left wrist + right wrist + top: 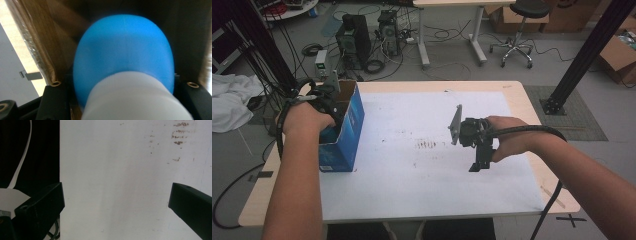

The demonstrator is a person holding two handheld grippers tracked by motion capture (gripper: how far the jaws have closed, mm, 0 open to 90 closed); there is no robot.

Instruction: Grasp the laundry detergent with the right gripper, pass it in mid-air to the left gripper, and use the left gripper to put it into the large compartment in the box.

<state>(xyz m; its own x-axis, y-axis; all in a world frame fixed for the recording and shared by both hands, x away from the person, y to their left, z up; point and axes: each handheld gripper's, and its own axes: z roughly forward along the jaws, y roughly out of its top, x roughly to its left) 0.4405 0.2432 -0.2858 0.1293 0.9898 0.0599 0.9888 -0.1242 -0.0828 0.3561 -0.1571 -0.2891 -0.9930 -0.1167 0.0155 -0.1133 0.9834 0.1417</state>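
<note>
From above, my left gripper (324, 107) reaches down into the open blue cardboard box (348, 131) at the table's left edge, while my right gripper (477, 162) hangs over the white table sheet (412, 170), well apart from the box. Along my left jaws, a rounded blue-and-white plastic object (122, 62) sits clamped between them, brown box walls around it. Along my right jaws, they stand wide apart above bare sheet.

The high view looks forward and down over the whole tabletop (422, 190). The left gripper view sits very close inside the blue box (343, 131). The right gripper view faces down, sharing the tabletop's white sheet (120, 182).
</note>
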